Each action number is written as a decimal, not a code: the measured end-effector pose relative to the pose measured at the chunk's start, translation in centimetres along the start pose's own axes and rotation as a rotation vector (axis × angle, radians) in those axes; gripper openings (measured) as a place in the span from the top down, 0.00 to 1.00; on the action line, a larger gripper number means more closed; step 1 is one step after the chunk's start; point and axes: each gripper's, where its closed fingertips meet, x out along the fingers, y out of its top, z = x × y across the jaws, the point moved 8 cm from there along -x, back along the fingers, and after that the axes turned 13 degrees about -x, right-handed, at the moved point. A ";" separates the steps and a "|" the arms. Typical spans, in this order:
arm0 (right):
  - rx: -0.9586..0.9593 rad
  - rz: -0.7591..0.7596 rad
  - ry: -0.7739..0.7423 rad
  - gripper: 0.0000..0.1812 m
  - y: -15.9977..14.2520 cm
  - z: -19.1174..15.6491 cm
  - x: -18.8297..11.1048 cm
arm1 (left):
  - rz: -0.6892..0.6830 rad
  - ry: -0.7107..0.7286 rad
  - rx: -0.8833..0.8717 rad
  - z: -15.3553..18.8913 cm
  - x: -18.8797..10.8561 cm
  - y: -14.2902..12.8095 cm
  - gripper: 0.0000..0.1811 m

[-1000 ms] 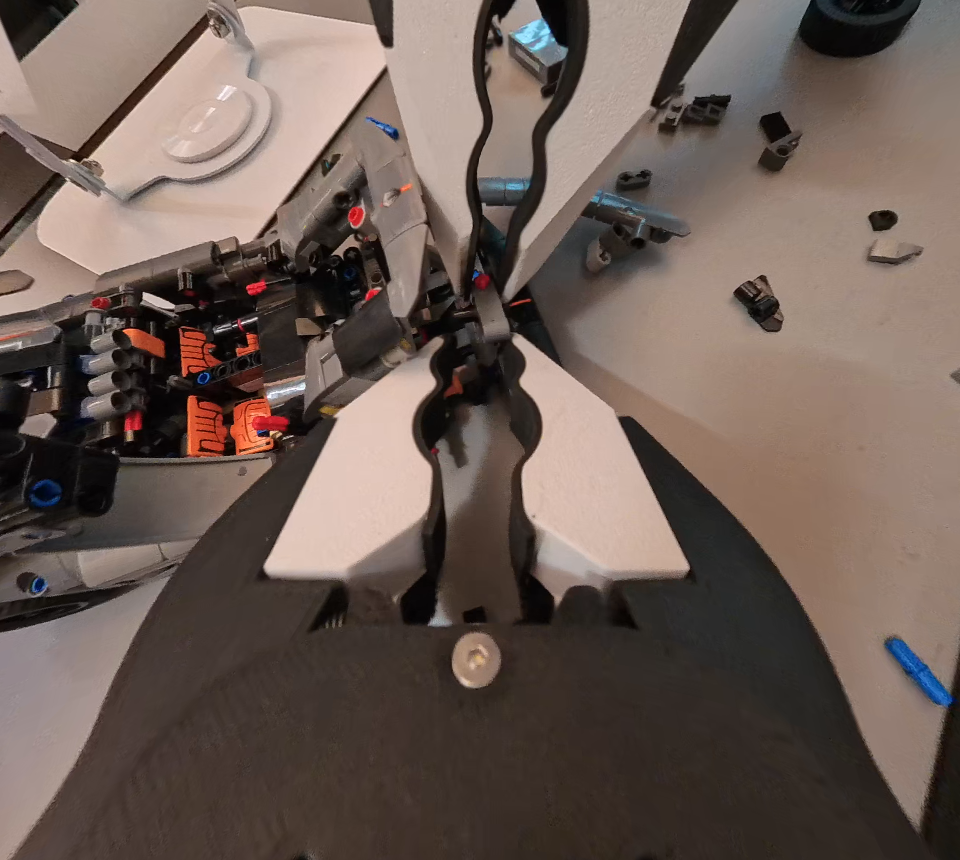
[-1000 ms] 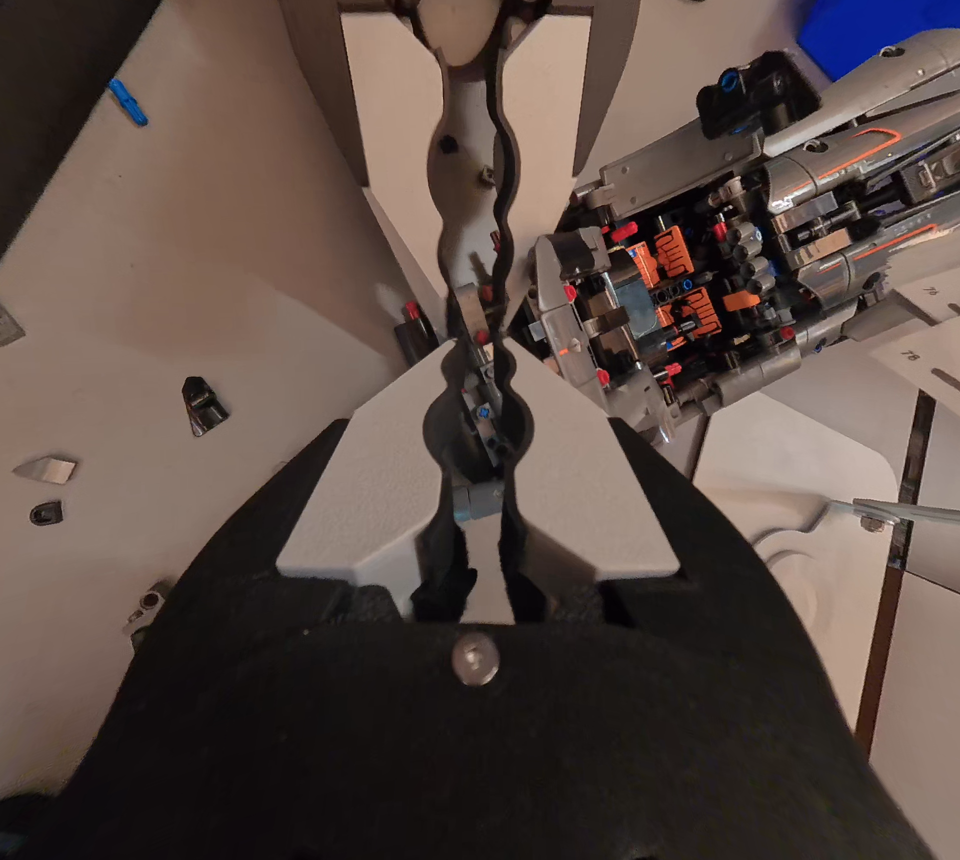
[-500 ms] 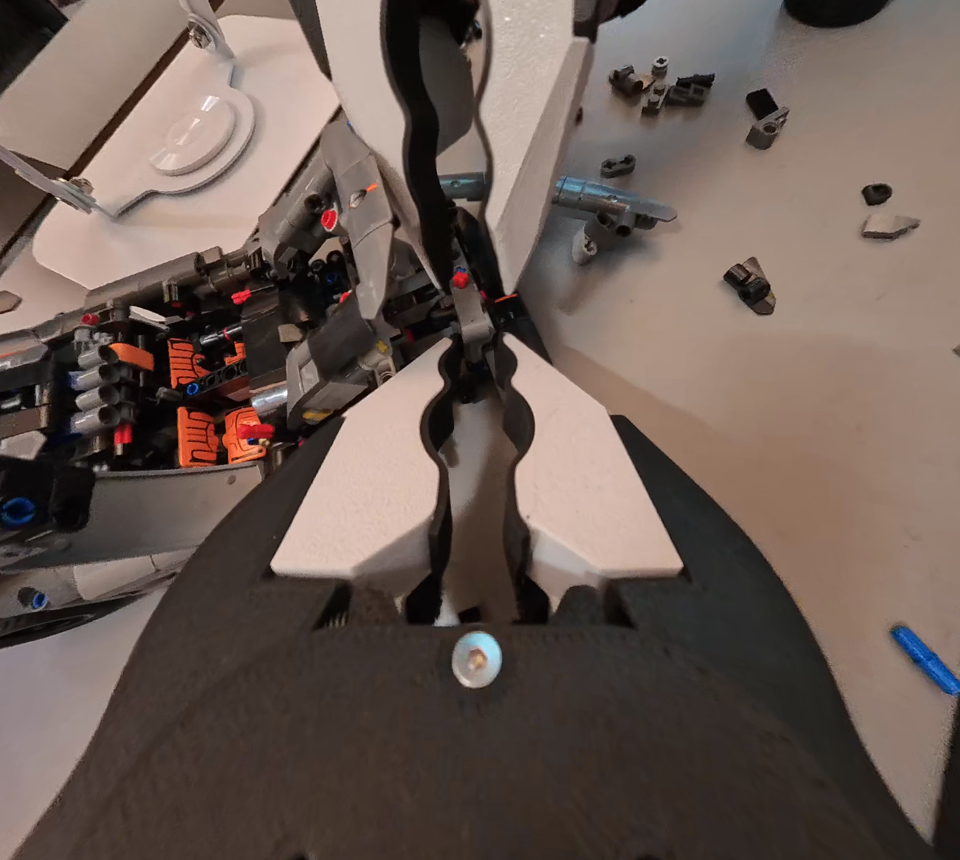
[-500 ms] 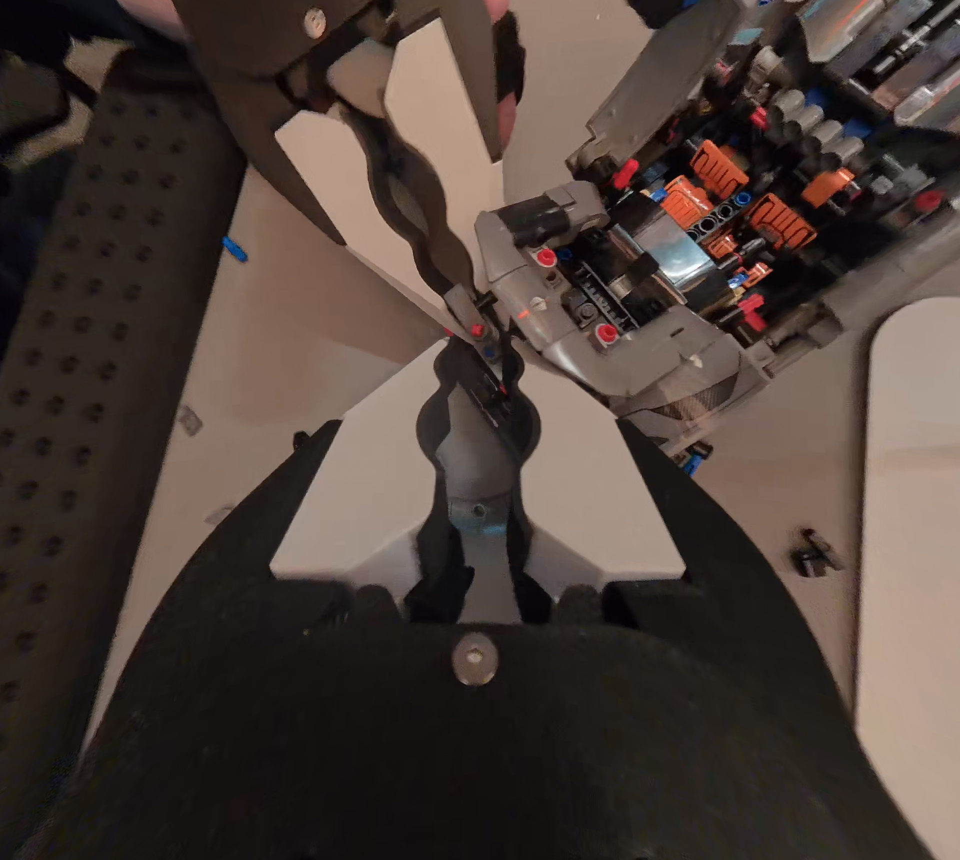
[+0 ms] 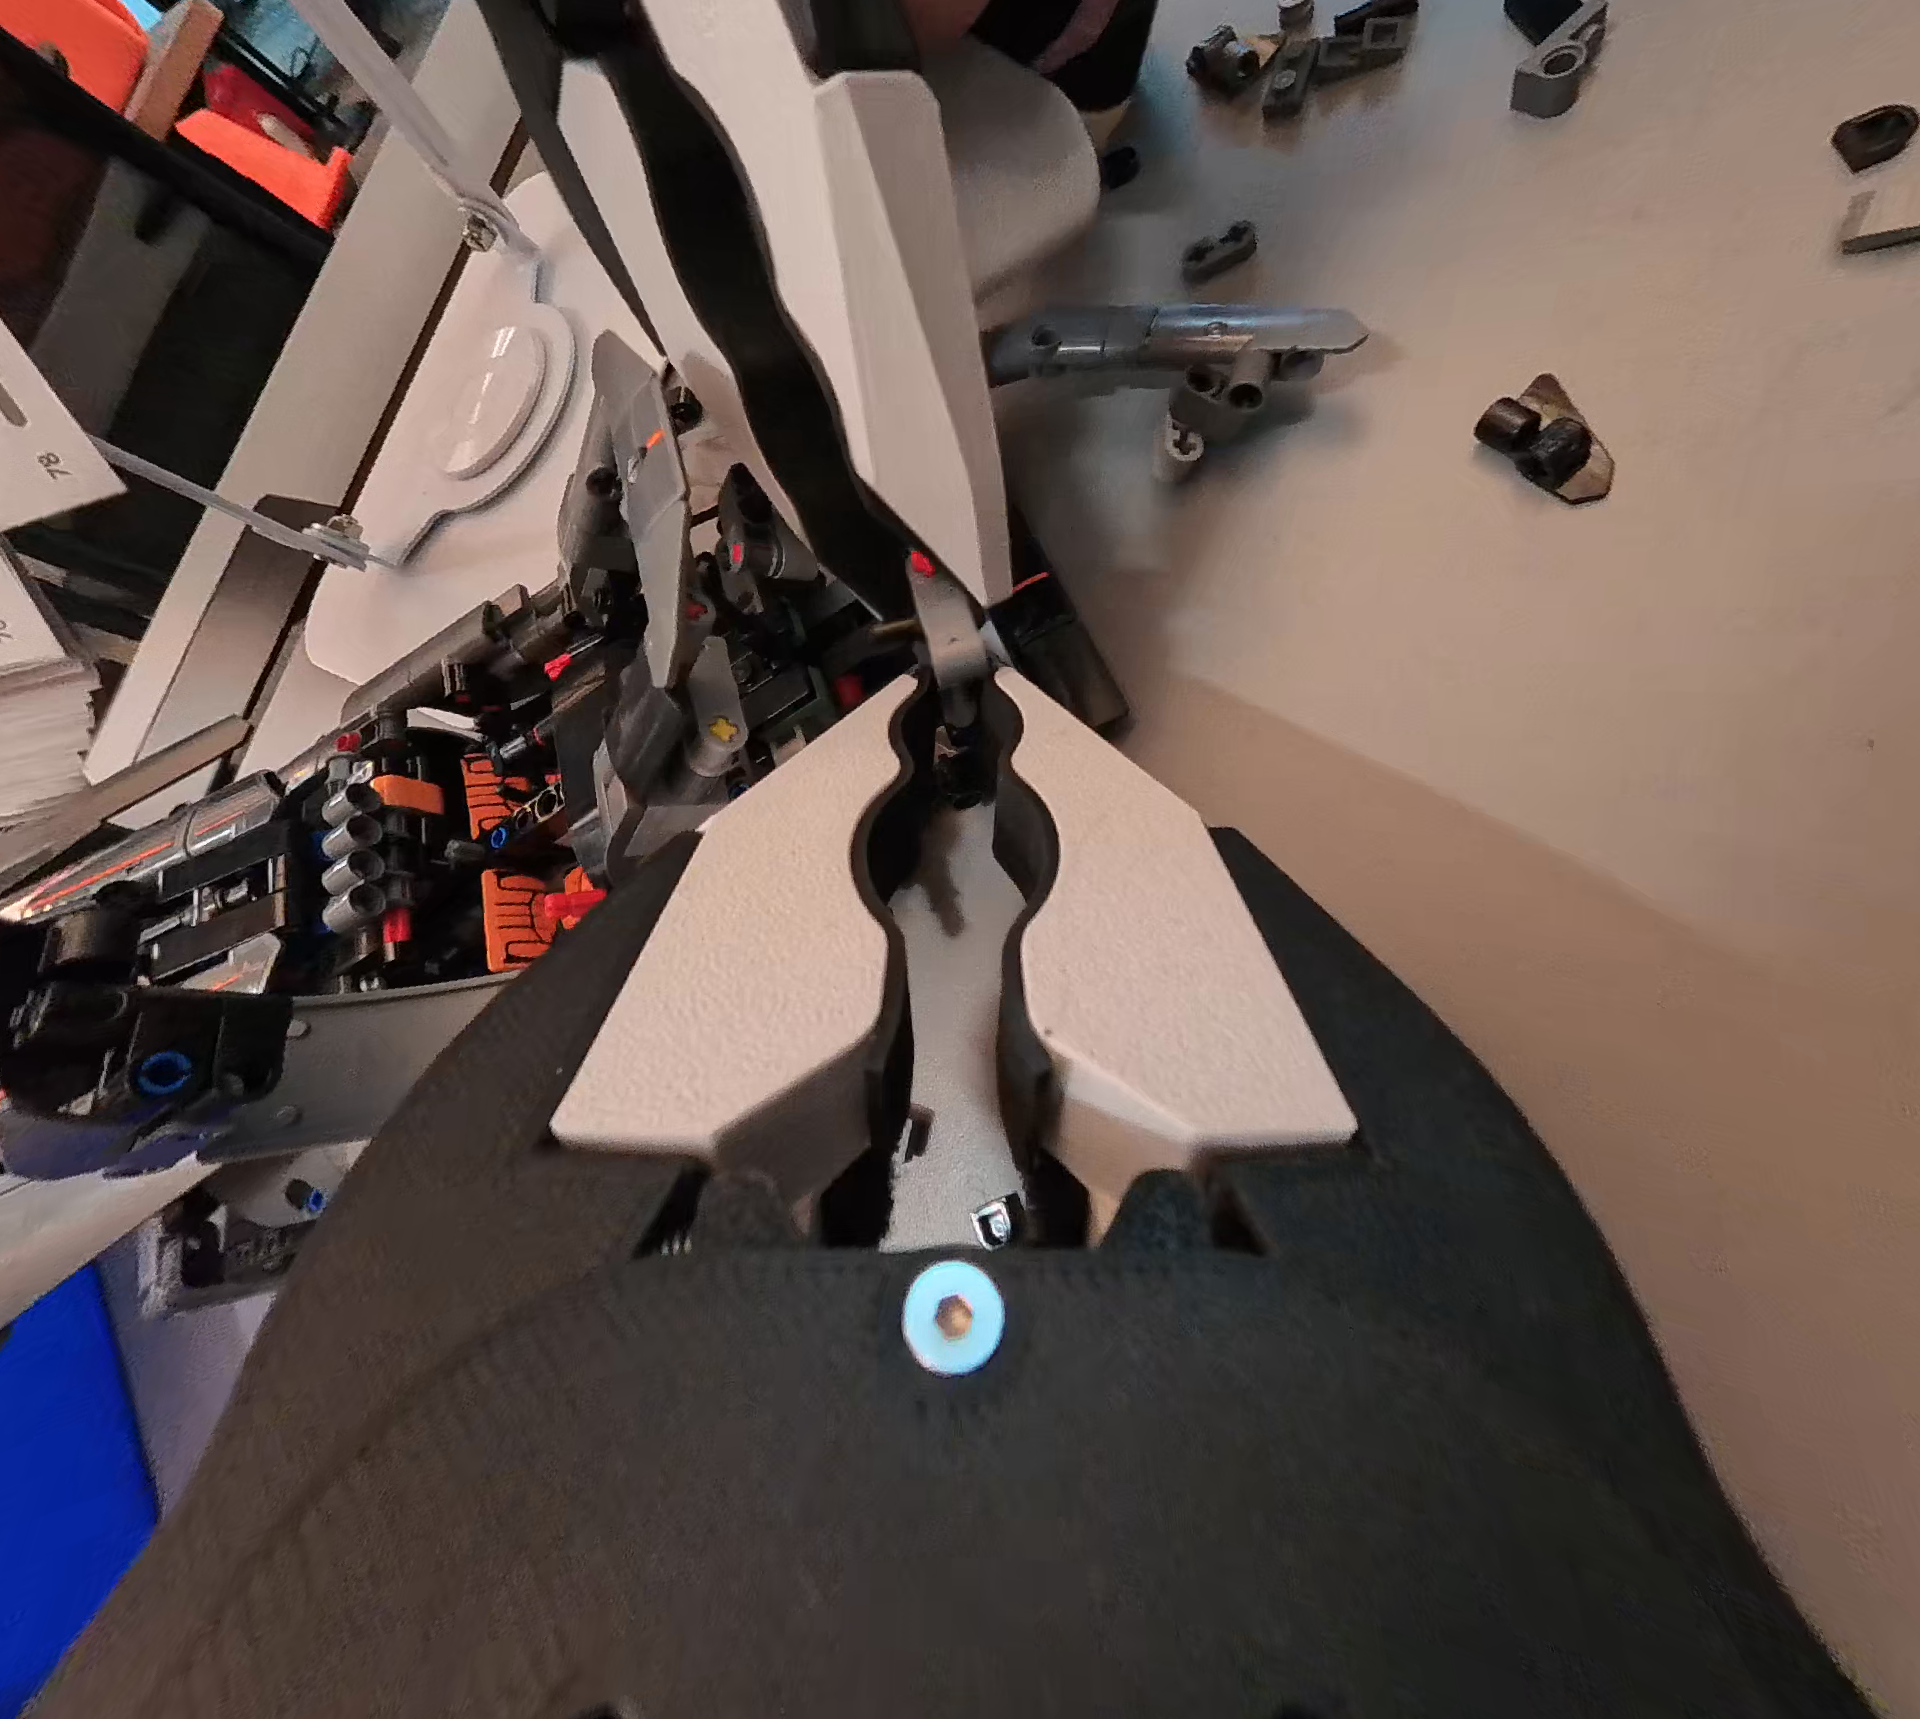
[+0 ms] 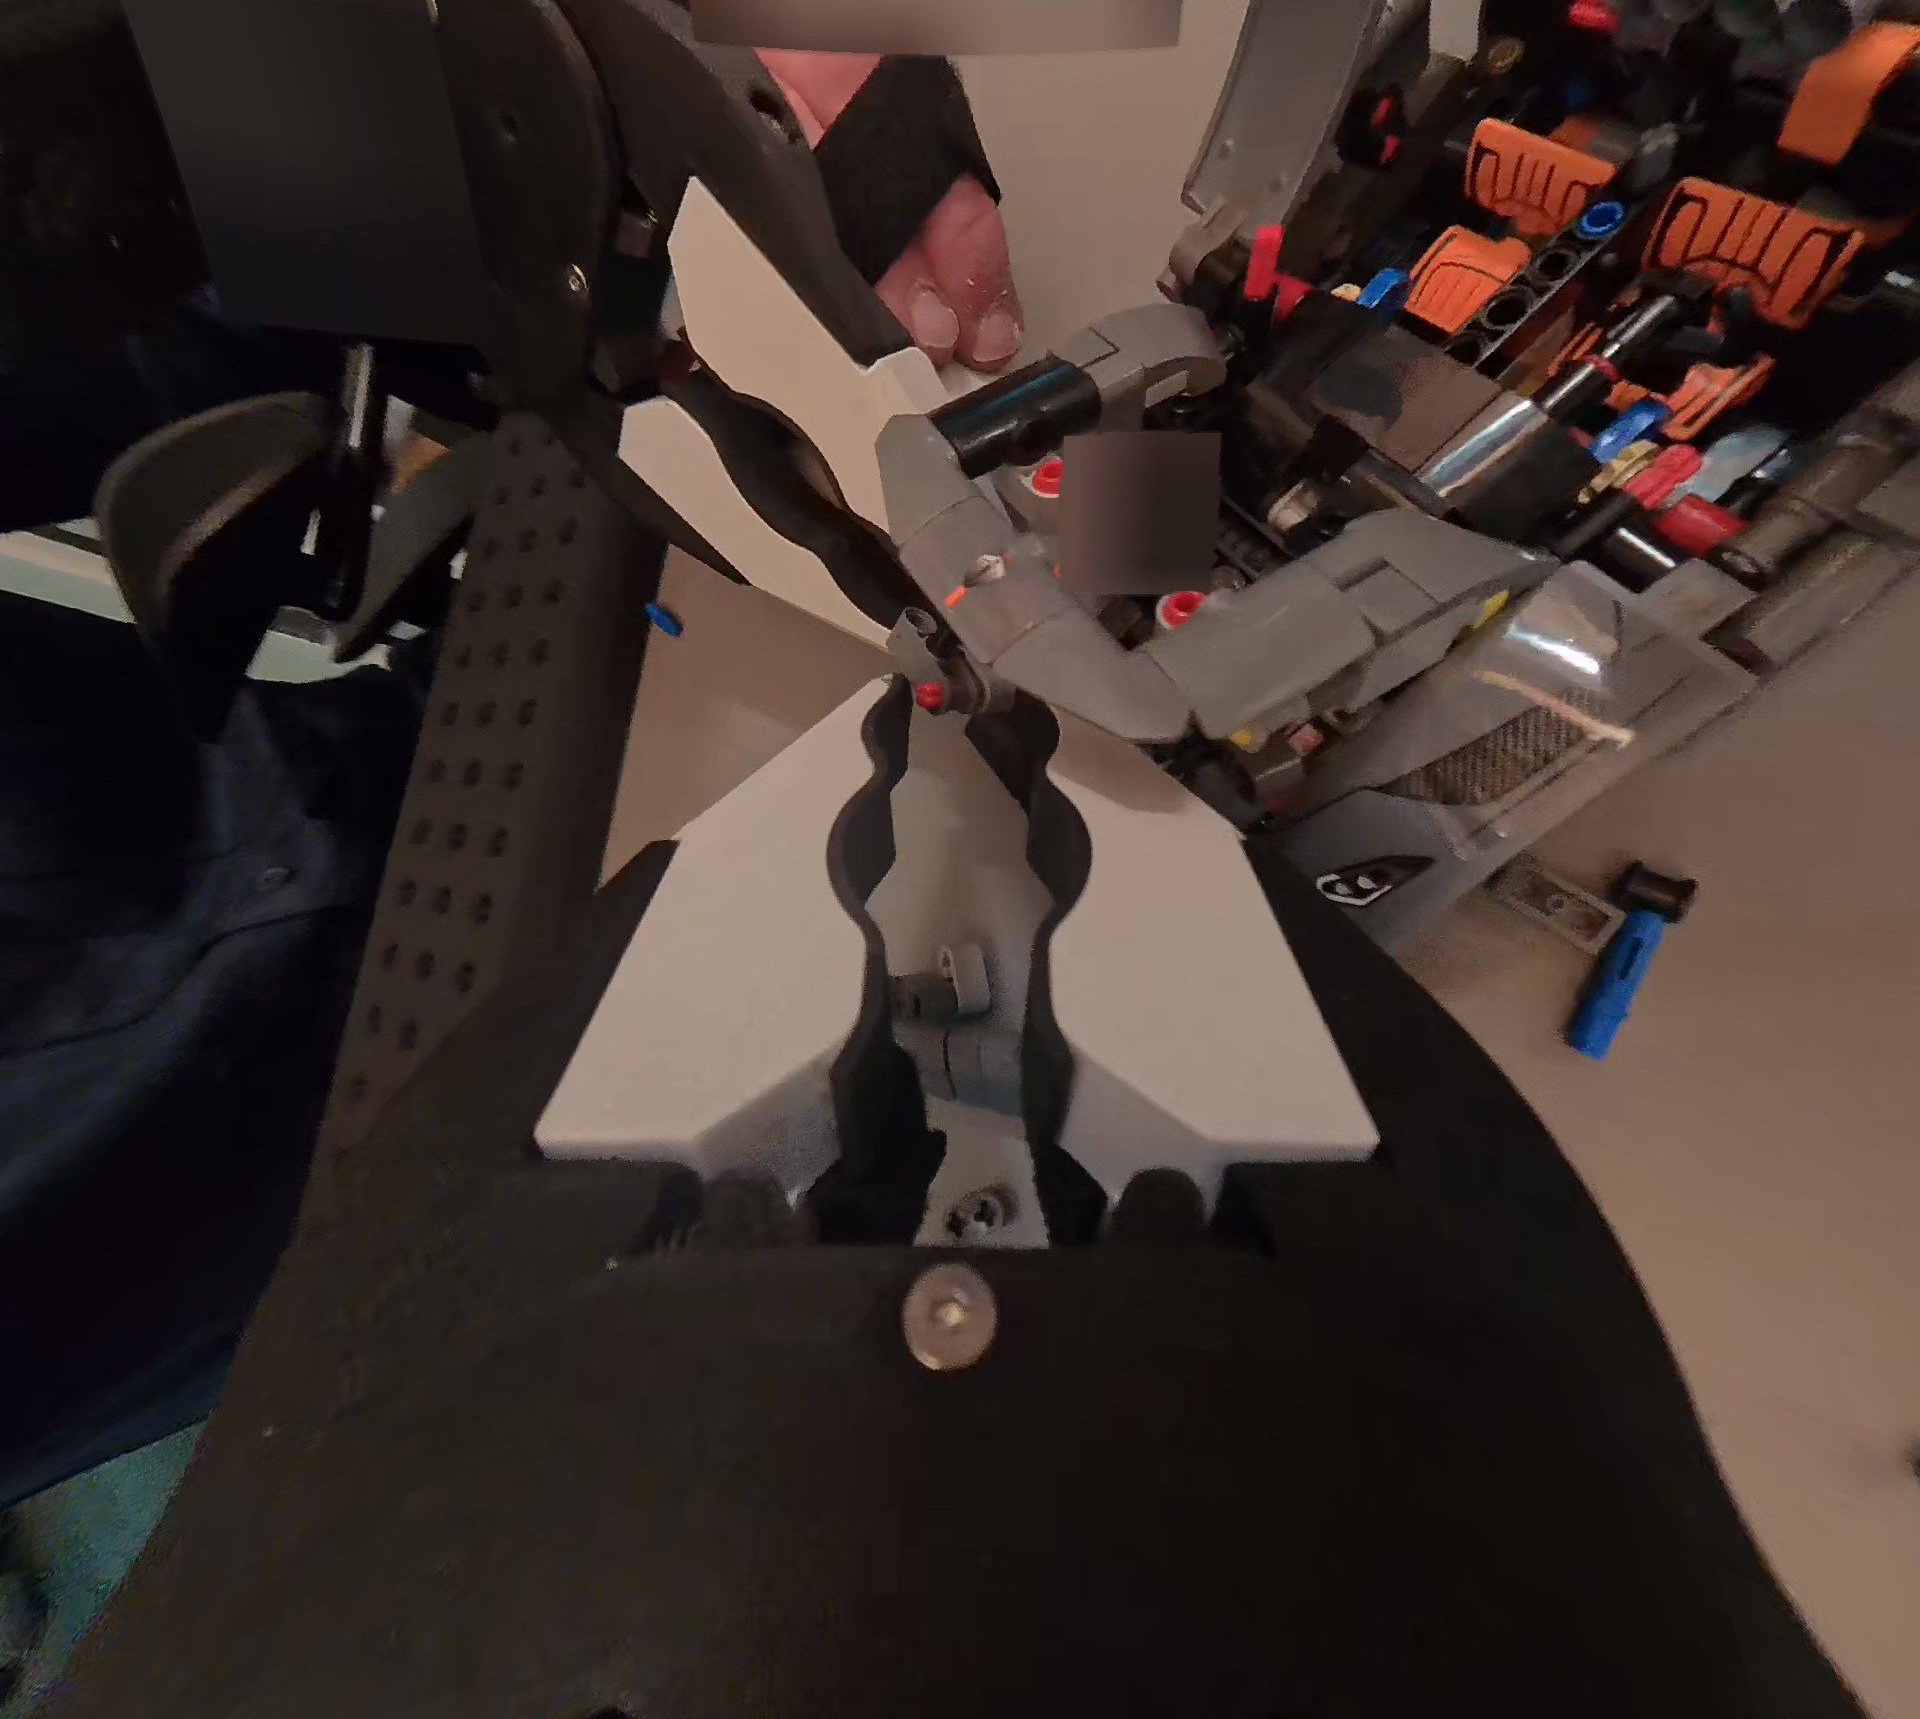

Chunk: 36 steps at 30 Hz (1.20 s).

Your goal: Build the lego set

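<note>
A half-built grey, black and orange lego car lies at the left of the left wrist view and fills the upper right of the right wrist view. A small grey lego piece with a red pin sticks out at the end of the car's grey arm. My left gripper is shut on its lower end. My right gripper comes down from above and is shut on the upper end. In the right wrist view the right gripper pinches the piece, and the left gripper meets it from the upper left.
Loose parts lie on the pale table to the right: a grey beam assembly and small black and grey pieces. A white stand base is behind the car. A blue pin lies near the car. A person's hand holds the left gripper. Both grippers' tips are close together, under 4 cm apart. From the left gripper's tips to the blue pin is close to 10 centimetres.
Both grippers have stayed shut on the small grey piece. The right gripper has swung round and tilted, so the car now looks closer and the person's hand has come into view.
</note>
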 end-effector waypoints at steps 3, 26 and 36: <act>0.057 0.030 0.055 0.90 -0.2 0.2 0.0 | -0.001 0.003 0.026 0.2 0.0 0.1 0.98; 0.135 0.074 0.125 0.91 -0.4 0.6 -0.1 | 0.005 -0.014 0.018 0.2 0.0 0.0 0.98; 0.162 0.074 0.148 0.90 -0.7 0.8 -0.2 | 0.005 -0.016 0.016 0.3 0.0 0.1 0.98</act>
